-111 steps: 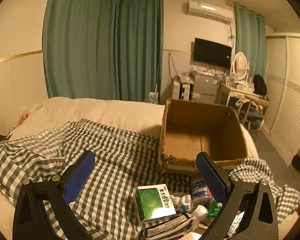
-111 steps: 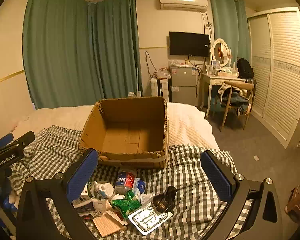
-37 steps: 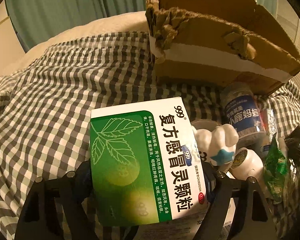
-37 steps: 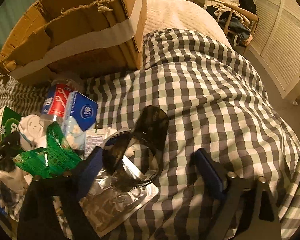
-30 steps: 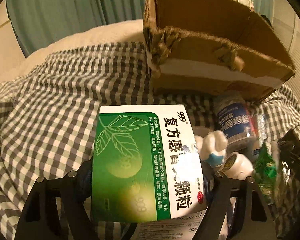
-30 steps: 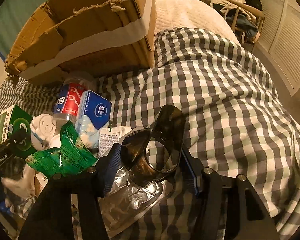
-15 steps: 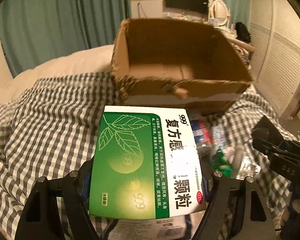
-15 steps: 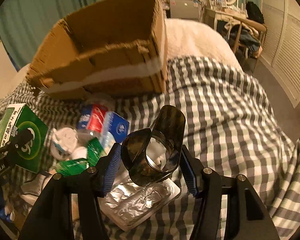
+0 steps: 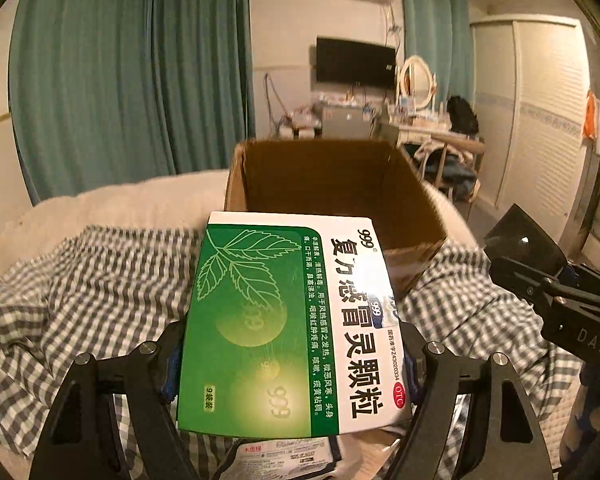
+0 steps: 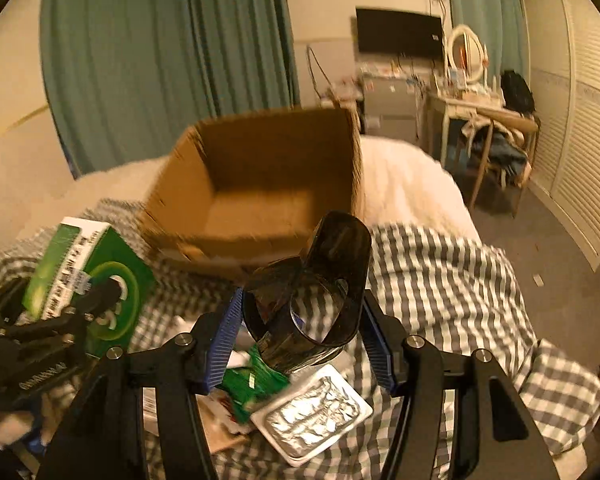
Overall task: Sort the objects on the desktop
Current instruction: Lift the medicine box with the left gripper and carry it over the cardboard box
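Left gripper [image 9: 292, 354] pinches the green box [image 9: 288, 324] by its long sides; light, stiff card, likely crushable. Right gripper [image 10: 300, 332] clamps a dark glossy holder [image 10: 312, 292], probably slippery; both held before the carton [image 10: 272, 176] at 12 o'clock

Dark cup [image 10: 312, 300] in right claw [image 10: 302, 342]

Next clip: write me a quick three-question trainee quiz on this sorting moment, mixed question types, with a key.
1. True or false: the cardboard box already holds sorted items.
2. What does the left gripper hold? A) a green and white medicine box B) a foil tray C) nothing
3. Fill in: the right gripper is shut on a dark, see-through ____.

Key: 1 false; its visible floor is bare. 2 A. 3 cup.
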Motion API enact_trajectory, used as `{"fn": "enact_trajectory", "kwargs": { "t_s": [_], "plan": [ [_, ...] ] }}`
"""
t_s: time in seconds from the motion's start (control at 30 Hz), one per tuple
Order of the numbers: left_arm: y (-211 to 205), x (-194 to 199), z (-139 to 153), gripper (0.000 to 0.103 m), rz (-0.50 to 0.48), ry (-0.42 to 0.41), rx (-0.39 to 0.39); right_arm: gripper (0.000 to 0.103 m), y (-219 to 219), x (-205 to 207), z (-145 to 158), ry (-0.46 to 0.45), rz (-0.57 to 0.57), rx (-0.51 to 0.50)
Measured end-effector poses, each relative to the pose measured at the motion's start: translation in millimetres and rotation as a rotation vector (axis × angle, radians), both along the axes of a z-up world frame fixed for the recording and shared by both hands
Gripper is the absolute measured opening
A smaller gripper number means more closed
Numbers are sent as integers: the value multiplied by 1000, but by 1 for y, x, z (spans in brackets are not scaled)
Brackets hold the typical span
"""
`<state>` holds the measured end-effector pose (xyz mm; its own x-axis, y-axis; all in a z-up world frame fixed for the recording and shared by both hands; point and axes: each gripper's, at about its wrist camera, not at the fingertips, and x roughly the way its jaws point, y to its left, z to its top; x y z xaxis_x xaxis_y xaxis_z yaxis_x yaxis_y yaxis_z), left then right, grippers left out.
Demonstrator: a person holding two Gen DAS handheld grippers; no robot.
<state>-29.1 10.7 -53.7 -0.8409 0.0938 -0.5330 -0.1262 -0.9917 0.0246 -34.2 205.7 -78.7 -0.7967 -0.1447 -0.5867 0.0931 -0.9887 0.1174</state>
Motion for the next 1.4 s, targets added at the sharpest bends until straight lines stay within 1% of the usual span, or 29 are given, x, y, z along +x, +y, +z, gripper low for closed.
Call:
{"fn": "enact_trajectory", "kwargs": {
  "t_s": [0.33, 0.47, 0.7, 0.83, 1.0, 1.13, 1.3, 1.4],
  "plan": [
    [-1, 27, 49, 80, -50, 160, 55, 57, 1, 25, 50, 182, 10, -39],
    [0, 29, 64, 80, -58, 195, 54, 57, -2, 30, 71, 242, 20, -36],
    [2, 13, 91, 80, -46, 231, 37, 57, -6, 25, 104, 322, 37, -27],
    [5, 1, 104, 80, -38, 259, 26, 57, -7, 15, 117, 349, 43, -17],
    [4, -22, 113, 80, -36, 262, 35, 57, -10, -4, 129, 372, 50, 4],
    [3, -39, 118, 80, -27, 275, 25, 57, -10, -19, 138, 383, 54, 11],
    [5, -62, 120, 80, -28, 273, 22, 57, -8, -43, 144, 387, 63, 13],
    [5, -76, 111, 80, -26, 263, 3, 57, -8, -60, 144, 379, 62, 21]
  ]
}}
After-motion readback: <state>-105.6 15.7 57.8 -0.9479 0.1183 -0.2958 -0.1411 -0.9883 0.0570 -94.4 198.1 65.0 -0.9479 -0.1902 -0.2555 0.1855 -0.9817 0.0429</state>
